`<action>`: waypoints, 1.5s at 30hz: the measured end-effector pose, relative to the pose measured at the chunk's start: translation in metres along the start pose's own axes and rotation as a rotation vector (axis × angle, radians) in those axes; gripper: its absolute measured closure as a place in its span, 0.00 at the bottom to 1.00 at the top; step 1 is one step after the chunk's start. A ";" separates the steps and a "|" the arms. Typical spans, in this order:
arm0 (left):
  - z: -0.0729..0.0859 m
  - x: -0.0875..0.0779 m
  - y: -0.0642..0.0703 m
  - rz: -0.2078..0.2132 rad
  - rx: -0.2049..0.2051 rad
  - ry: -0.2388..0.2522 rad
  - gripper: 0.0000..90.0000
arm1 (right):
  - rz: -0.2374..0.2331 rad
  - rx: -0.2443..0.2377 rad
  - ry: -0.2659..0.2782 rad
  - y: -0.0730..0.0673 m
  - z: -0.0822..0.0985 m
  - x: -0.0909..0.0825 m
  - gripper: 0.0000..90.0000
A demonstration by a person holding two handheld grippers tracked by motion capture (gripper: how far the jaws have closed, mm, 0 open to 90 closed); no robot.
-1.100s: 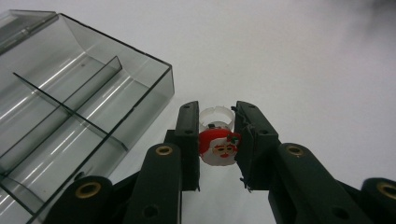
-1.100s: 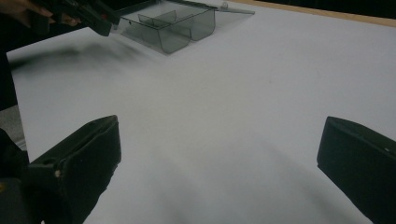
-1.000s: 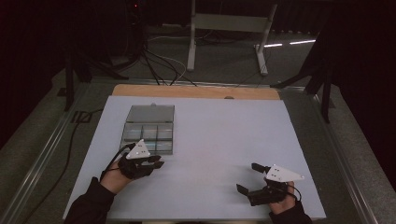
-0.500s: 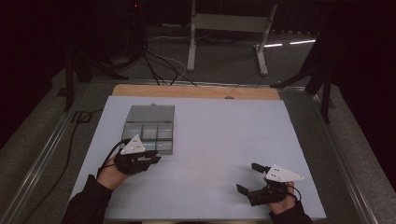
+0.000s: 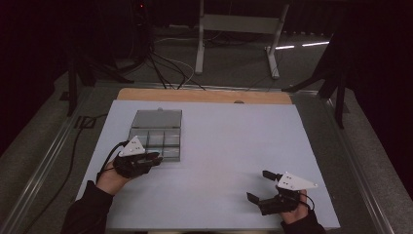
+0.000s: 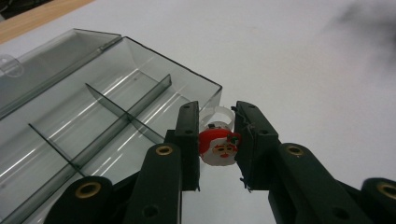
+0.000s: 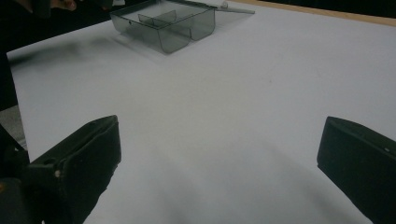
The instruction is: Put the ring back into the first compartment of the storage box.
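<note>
Santa-face ring [image 6: 218, 145], a small red and white plastic charm on a translucent white band, sits clamped between the two black jaws of the left gripper [image 6: 215, 140]. The printed face turns toward the left gripper's camera, with the band reaching away behind it toward the box. No writing or brand mark is readable on the ring or on anything else.

In the left gripper view, the ring hangs just outside the near corner of a smoky clear plastic organiser box [image 6: 107, 116], above the white table cover [image 6: 303, 70]. Thin dividers split the box into compartments, all bare where they show. Its open lid lies flat beyond it, toward the wooden table edge.

In the high view, the left gripper [image 5: 146, 160] hovers at the near edge of the box [image 5: 157, 134] on the left side of the table cover [image 5: 229, 146], held by a hand in a dark sleeve. The ring is too small to make out from there.

Well apart, at the near right of the table, the right gripper [image 5: 260, 187] rests low over the cover, its jaws spread wide with nothing between them. The right gripper view shows those two jaws far apart over bare white surface, with the box [image 7: 163, 25] at the far side.
</note>
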State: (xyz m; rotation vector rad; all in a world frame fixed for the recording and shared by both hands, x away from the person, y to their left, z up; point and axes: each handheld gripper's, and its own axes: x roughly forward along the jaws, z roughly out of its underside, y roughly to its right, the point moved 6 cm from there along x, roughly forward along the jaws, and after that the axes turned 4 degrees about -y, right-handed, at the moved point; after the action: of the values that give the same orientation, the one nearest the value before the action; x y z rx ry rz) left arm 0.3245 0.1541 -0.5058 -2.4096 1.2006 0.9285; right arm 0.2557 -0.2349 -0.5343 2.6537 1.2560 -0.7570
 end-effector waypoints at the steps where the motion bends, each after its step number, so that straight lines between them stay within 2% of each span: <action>1: 0.000 -0.001 -0.002 -0.006 -0.001 -0.001 0.81 | 0.000 0.000 0.000 0.000 0.000 0.000 0.00; 6: -0.001 -0.006 -0.008 -0.019 -0.013 0.012 0.81 | 0.001 0.000 0.000 0.000 0.000 0.000 0.00; 15: -0.002 -0.022 -0.029 -0.066 -0.059 0.051 0.81 | -0.002 0.009 0.000 0.001 0.001 0.000 0.00; 23: -0.002 -0.024 -0.040 -0.090 -0.081 0.064 0.81 | -0.001 0.002 -0.002 0.000 0.001 0.001 0.00; 25: -0.002 -0.024 -0.046 -0.099 -0.102 0.072 0.81 | -0.001 0.008 -0.003 0.001 0.001 0.001 0.00; 33: 0.000 -0.022 -0.057 -0.116 -0.119 0.078 0.81 | 0.000 0.004 -0.001 0.000 0.001 0.000 0.00; 40: 0.003 -0.024 -0.071 -0.145 -0.160 0.092 0.81 | -0.001 0.004 -0.004 0.000 0.001 0.001 0.00; 45: 0.004 -0.024 -0.077 -0.158 -0.173 0.101 0.81 | -0.001 0.003 -0.005 0.000 0.001 0.001 0.00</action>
State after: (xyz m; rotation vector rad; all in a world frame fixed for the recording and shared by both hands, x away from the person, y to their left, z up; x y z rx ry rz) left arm 0.3734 0.2178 -0.4944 -2.6723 0.9810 0.9051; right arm 0.2559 -0.2348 -0.5355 2.6527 1.2557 -0.7653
